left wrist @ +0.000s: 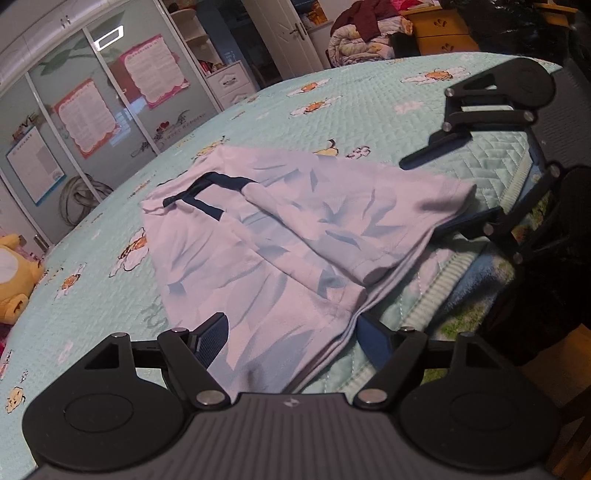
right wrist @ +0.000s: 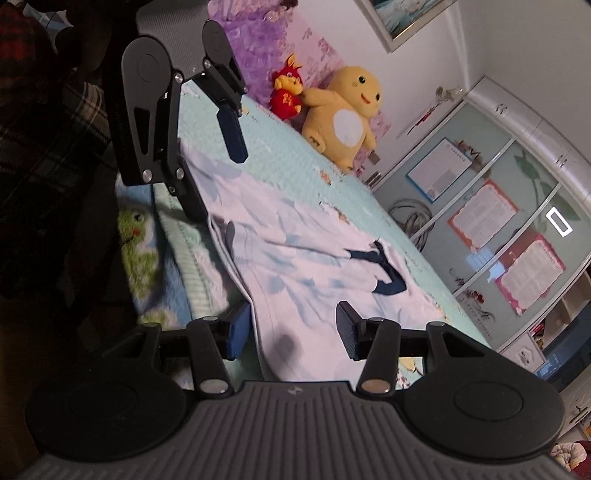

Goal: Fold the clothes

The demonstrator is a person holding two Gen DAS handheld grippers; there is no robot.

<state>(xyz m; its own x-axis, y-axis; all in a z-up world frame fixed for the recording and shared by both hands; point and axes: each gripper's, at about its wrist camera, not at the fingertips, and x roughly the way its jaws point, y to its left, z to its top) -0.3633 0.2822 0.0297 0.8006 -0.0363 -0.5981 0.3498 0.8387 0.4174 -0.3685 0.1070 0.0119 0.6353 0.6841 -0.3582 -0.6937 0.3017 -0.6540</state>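
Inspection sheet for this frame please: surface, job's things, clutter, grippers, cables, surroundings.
Surface: bed with a light green quilted cover, flower and bee print.
Job's things: one pale garment with dark blue neck trim, partly folded, lying near the bed's edge.
Clutter: yellow plush toy and red plush toy at the bed's far side.
Grippers: left gripper open, garment hem between its fingers; right gripper jaws apart over the garment, no pad seen pressing.
Cables: a coiled grey hose or cable on the floor by the wardrobe.
Surroundings: sliding-door wardrobe with posters, piled bedding, wooden drawers.
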